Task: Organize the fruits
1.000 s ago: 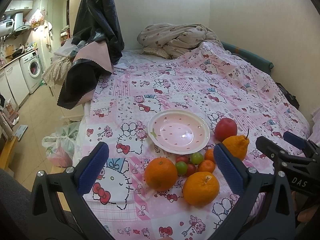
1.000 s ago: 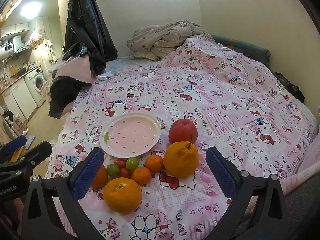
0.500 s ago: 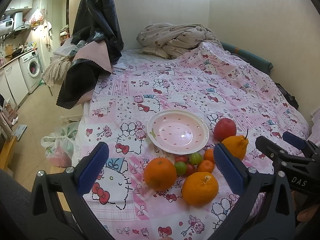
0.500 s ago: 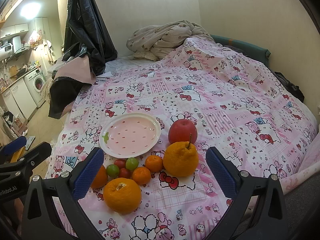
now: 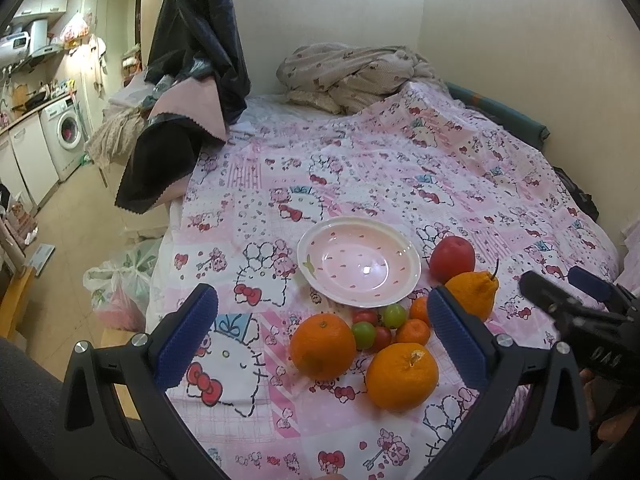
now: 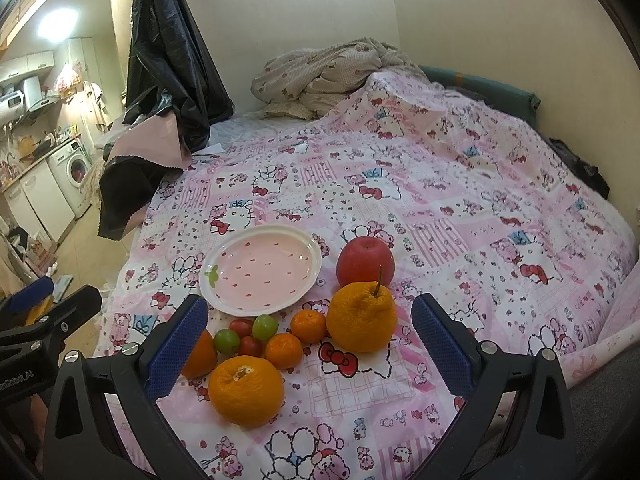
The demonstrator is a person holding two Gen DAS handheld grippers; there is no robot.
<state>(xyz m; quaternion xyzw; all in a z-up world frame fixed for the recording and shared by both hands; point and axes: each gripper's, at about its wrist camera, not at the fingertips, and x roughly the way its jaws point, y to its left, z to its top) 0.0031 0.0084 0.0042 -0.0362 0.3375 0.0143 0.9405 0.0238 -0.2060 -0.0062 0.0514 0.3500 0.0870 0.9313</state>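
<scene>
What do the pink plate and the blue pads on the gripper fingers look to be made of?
The pink plate looks like glazed ceramic, though melamine is possible: its glossy surface shows a bright light reflection, with a white rim and printed strawberry seeds. The blue pads on the right gripper look like matte rubber or soft plastic: a fine dotted grip texture, no shine.

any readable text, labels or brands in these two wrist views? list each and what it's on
"DAS": white letters on the black body of the right gripper, seen in the left wrist view.
"Robot.AI", partly cut off at the frame edge and seen inverted: on the black body of the left gripper, seen in the right wrist view; the leading letters cannot be read.
Bedspread: cartoon prints only, no readable words.
Plate, washing machine: no readable text.
</scene>
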